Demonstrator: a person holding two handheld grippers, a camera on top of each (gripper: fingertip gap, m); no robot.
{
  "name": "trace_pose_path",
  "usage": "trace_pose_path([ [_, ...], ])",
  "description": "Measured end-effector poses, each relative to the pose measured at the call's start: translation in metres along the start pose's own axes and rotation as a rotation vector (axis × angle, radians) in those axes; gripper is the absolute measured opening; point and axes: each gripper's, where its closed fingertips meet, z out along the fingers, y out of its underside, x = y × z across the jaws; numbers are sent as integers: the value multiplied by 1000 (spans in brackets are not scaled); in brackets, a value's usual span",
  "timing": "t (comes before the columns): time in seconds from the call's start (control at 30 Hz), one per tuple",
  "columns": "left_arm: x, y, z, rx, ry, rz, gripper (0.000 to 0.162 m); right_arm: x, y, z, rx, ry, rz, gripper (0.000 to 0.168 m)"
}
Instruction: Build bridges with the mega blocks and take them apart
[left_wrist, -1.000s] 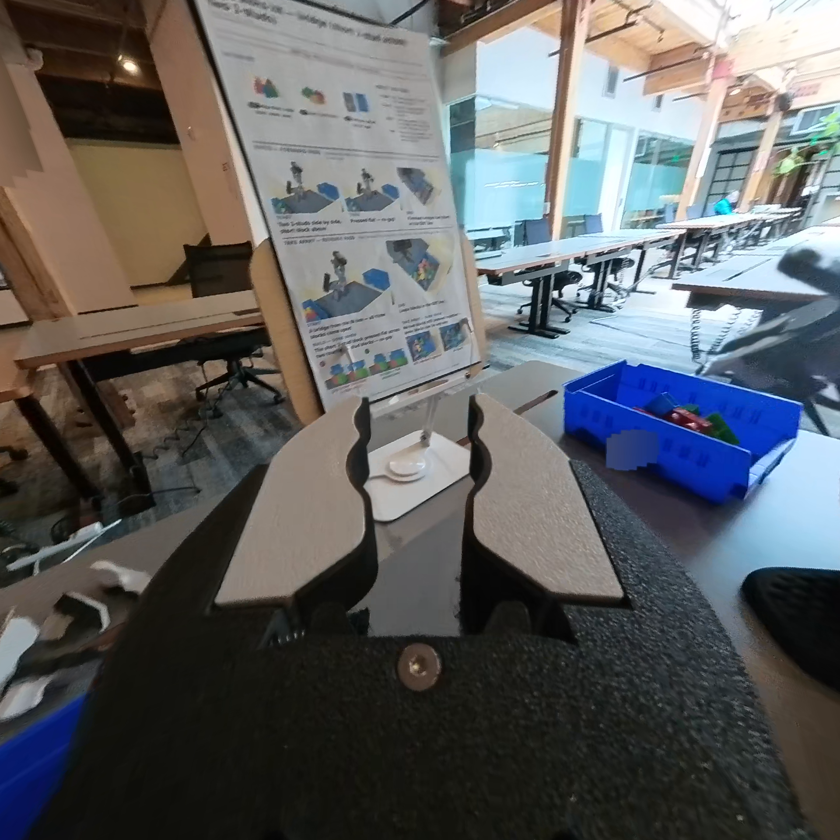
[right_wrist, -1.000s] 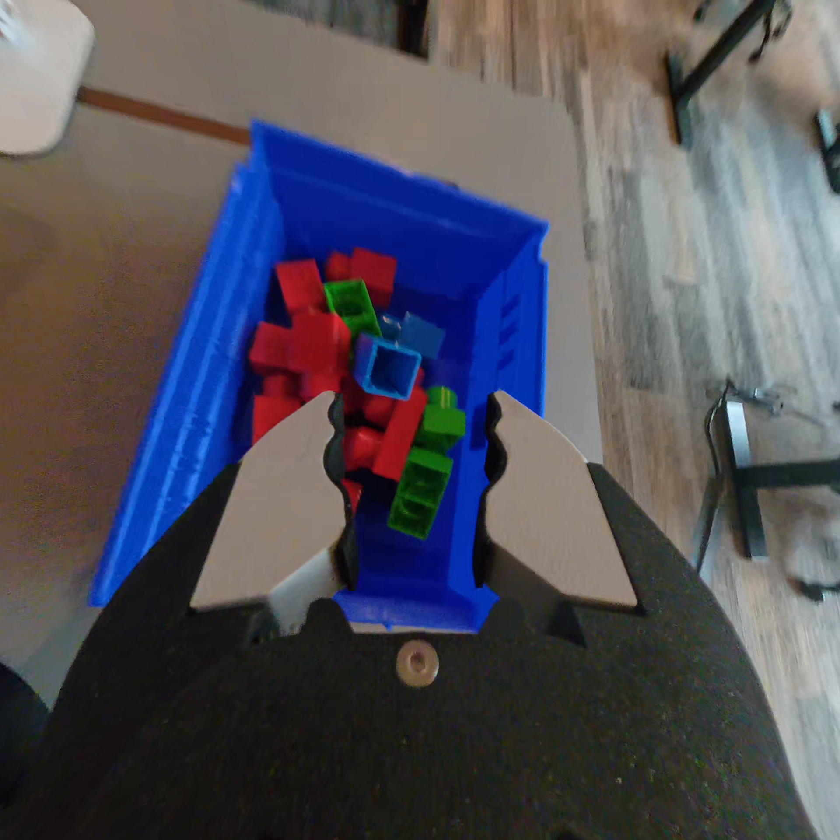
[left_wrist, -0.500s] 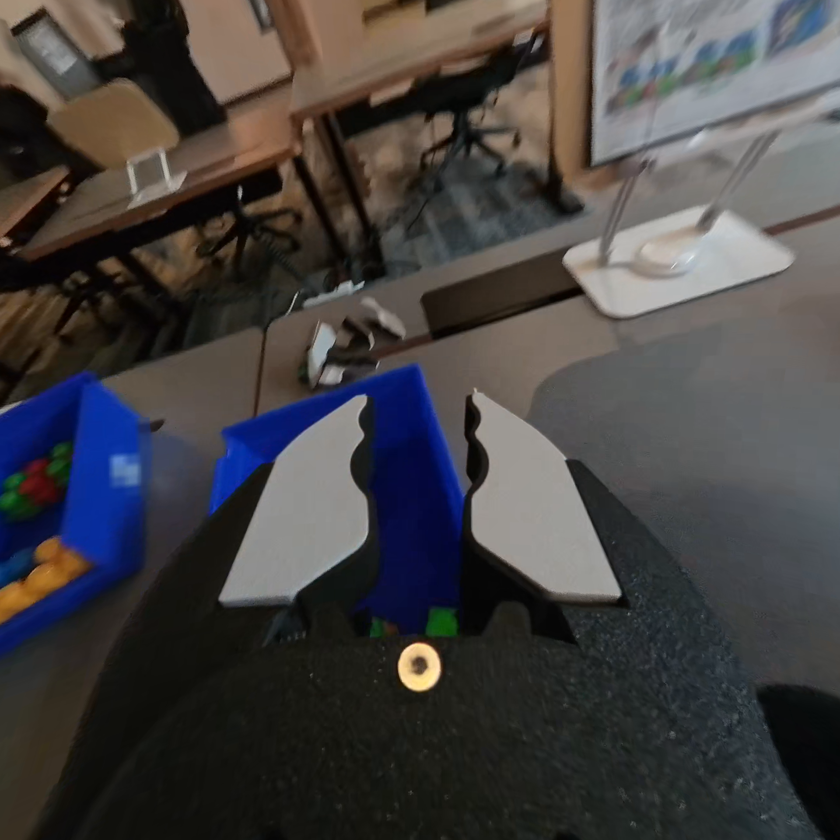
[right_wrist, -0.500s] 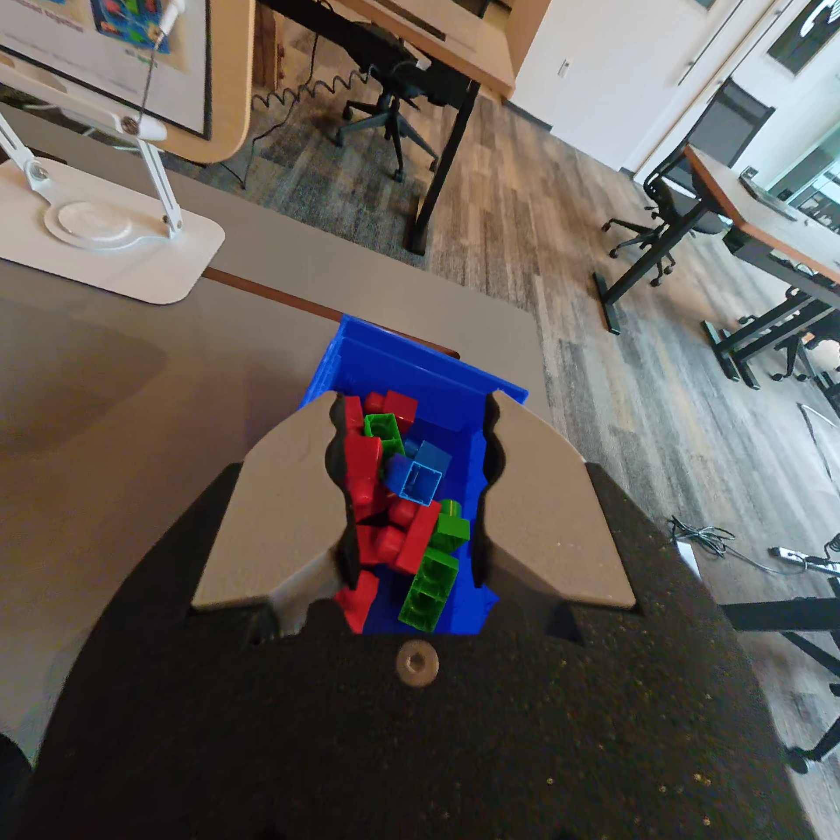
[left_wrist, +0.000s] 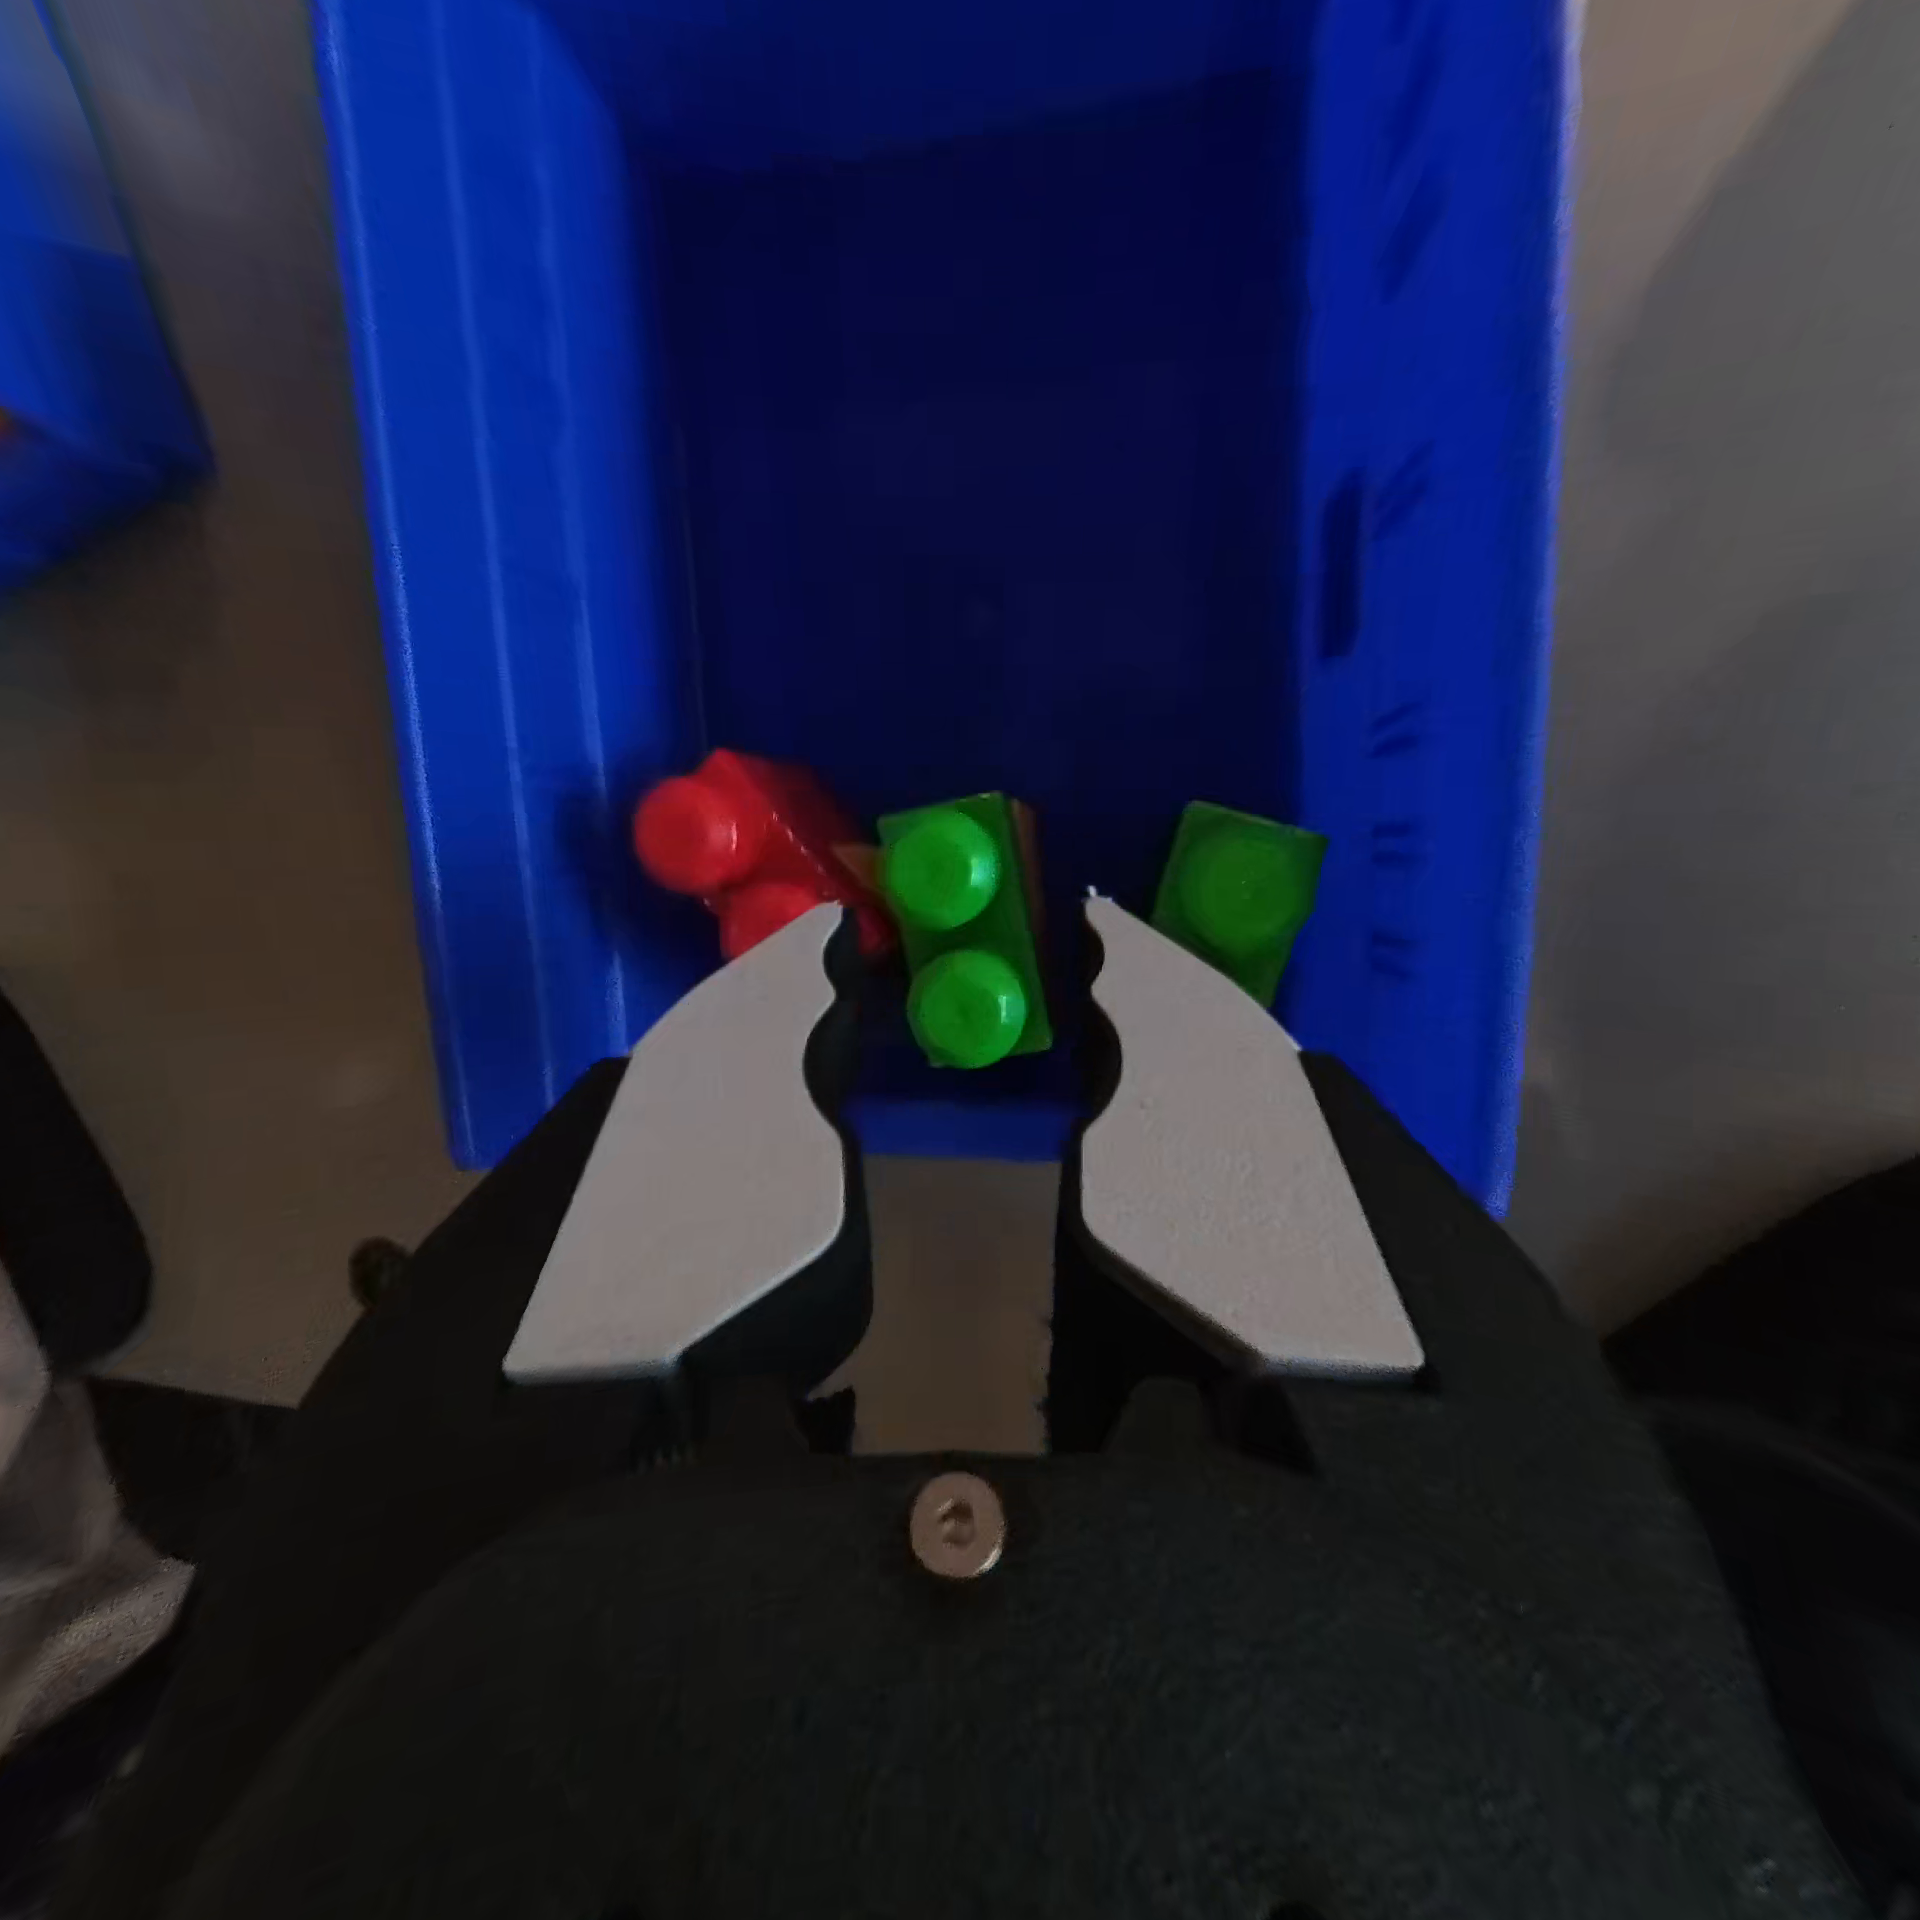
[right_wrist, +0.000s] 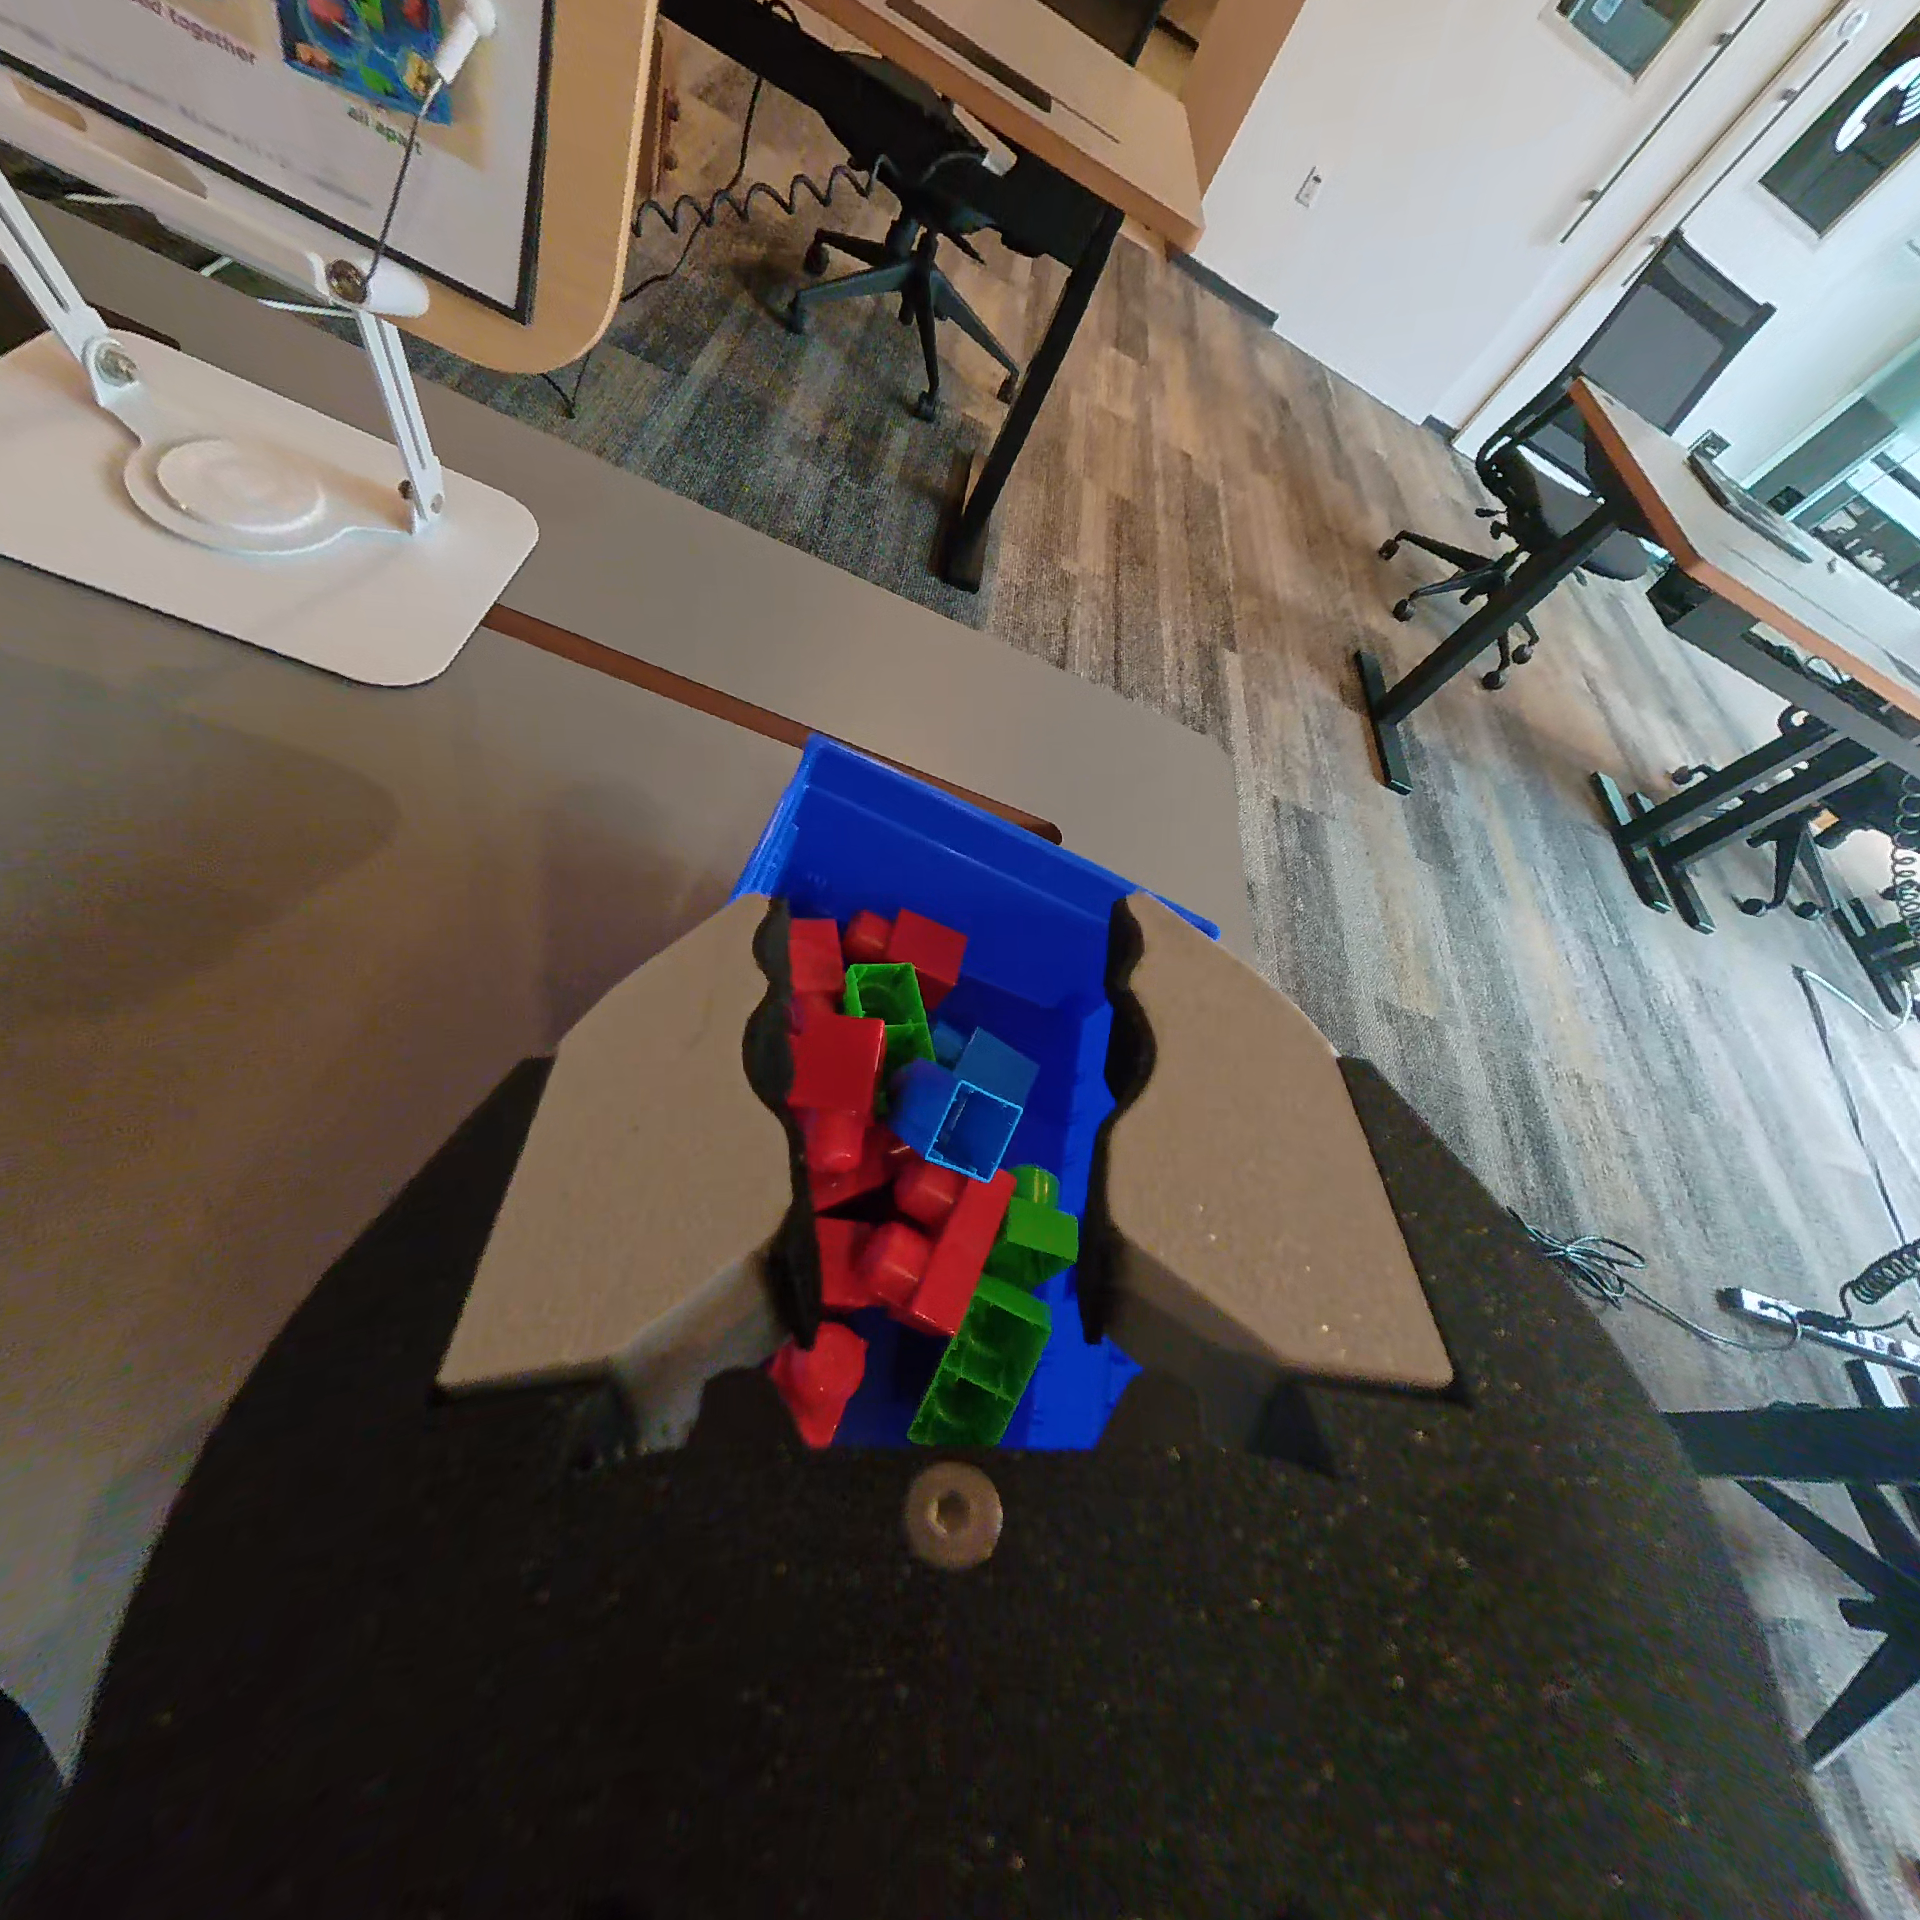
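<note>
Left wrist view. The left hand-held gripper, with flat grey fingers of wavy inner profile set in a black, grainy body, stands open and empty above the near end of a blue plastic bin. The bin is rectangular, smooth-walled and deep, and its far floor is bare. Three glossy moulded blocks lie at its near end: a red two-stud block tilted against the left wall, a green two-stud block lying in line with the gap between the fingers, and a green single-stud block just beside the right wall. The green two-stud block sits beyond the fingertips, untouched. A second blue bin shows at the upper left edge, apart from the first on the matt grey worktop.

Right wrist view. The right hand-held gripper, of the same build, is open and empty over another blue bin heaped with red, green and blue blocks, some showing hollow square undersides. This bin stands near the worktop's far right corner, where the surface ends above grey plank floor. A white stand base with rounded corners lies at the upper left, well apart from the bin, with open worktop between them.
</note>
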Motion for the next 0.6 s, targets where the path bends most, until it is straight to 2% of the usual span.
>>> trace_pose_path([
  [0.23, 1, 23, 20, -130, 69, -55, 46, -5, -3, 3, -4, -3, -29, 58],
  [0.6, 3, 42, 35, -223, 143, -87, 53, -7, -5, 5, 11, -7, -53, 58],
])
